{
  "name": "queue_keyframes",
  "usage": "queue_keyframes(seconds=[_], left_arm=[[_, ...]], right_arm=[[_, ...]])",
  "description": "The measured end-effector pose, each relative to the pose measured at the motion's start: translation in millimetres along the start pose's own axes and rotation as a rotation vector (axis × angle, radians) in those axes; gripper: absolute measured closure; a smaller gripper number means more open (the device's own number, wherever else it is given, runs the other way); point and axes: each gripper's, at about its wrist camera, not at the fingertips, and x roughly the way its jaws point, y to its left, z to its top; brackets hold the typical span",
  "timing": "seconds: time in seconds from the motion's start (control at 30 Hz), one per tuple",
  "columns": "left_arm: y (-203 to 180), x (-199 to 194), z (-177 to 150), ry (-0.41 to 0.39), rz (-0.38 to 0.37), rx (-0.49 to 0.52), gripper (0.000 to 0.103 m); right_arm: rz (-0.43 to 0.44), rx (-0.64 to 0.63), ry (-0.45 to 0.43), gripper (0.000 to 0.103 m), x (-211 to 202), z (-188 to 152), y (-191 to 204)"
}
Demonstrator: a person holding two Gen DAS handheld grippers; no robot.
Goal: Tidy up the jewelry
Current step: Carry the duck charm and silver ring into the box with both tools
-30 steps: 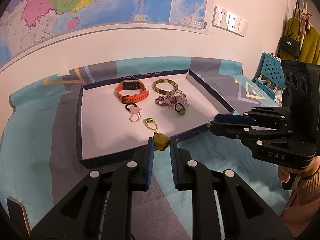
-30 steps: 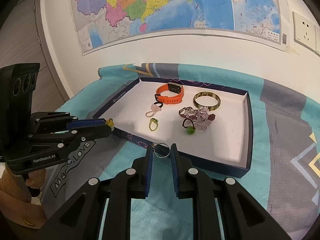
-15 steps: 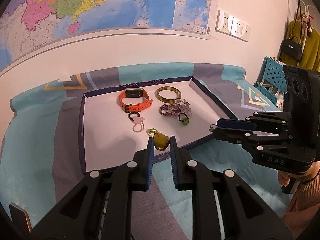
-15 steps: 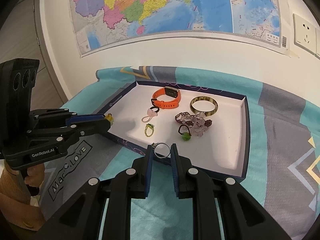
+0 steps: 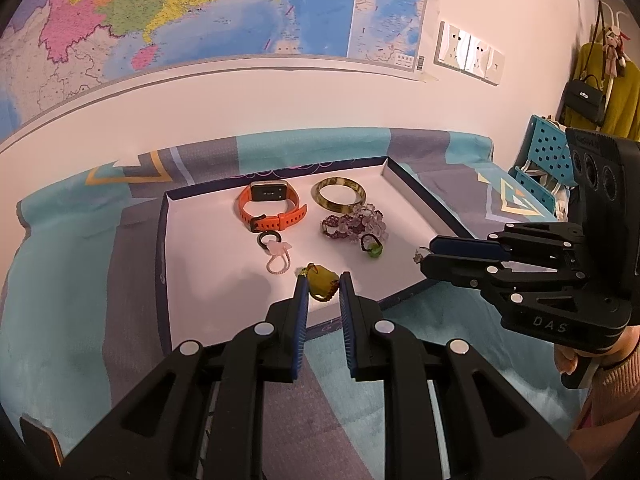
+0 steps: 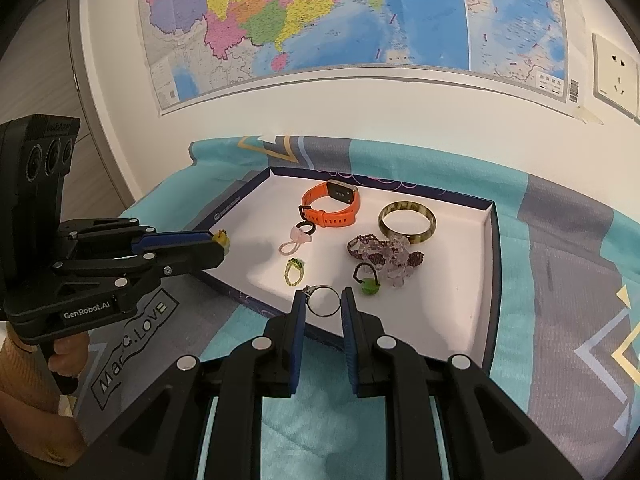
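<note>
A shallow white tray with a dark blue rim (image 5: 162, 240) (image 6: 490, 276) lies on the bed. My left gripper (image 5: 323, 285) is shut on a yellow-green pendant (image 5: 322, 280), held over the tray's near edge; it also shows in the right wrist view (image 6: 221, 239). My right gripper (image 6: 323, 301) is shut on a thin silver ring (image 6: 324, 301), held over the tray's near rim; it shows in the left wrist view (image 5: 424, 255) at the tray's right rim.
In the tray lie an orange watch (image 5: 269, 208), a brown-green bangle (image 5: 339, 199), a purple bead bracelet (image 5: 354, 226), a pink hair tie (image 5: 276, 254), a green-bead loop (image 5: 371, 246) and a small green bead ring (image 6: 295, 272). A teal-grey bedspread (image 5: 80, 280) surrounds it. The wall is behind.
Both grippers have moved forward toward the tray with their pieces still held. The pendant and the ring now hang over the tray's near edge.
</note>
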Motion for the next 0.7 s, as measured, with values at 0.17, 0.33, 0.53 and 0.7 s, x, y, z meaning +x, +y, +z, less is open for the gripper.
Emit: queue_keyframes(seconds=[0.17,0.33,0.53,0.7], left_arm=[[1,3,2,0.001,0.003,0.0,0.087],[4,9,5,0.01,0.006,-0.001,0.087],[6,19,8,0.023,0.013,-0.001,0.087],[7,24,10,0.028,0.016,-0.001,0.087]], right_arm=[[-0.001,-0.002,0.004,0.087,4,2,0],[-0.003,-0.005,0.004,0.087,6,6,-1],[-0.012,-0.005,0.009,0.087,14,12,-4],[-0.019,-0.002,0.013,0.087,21,17,-7]])
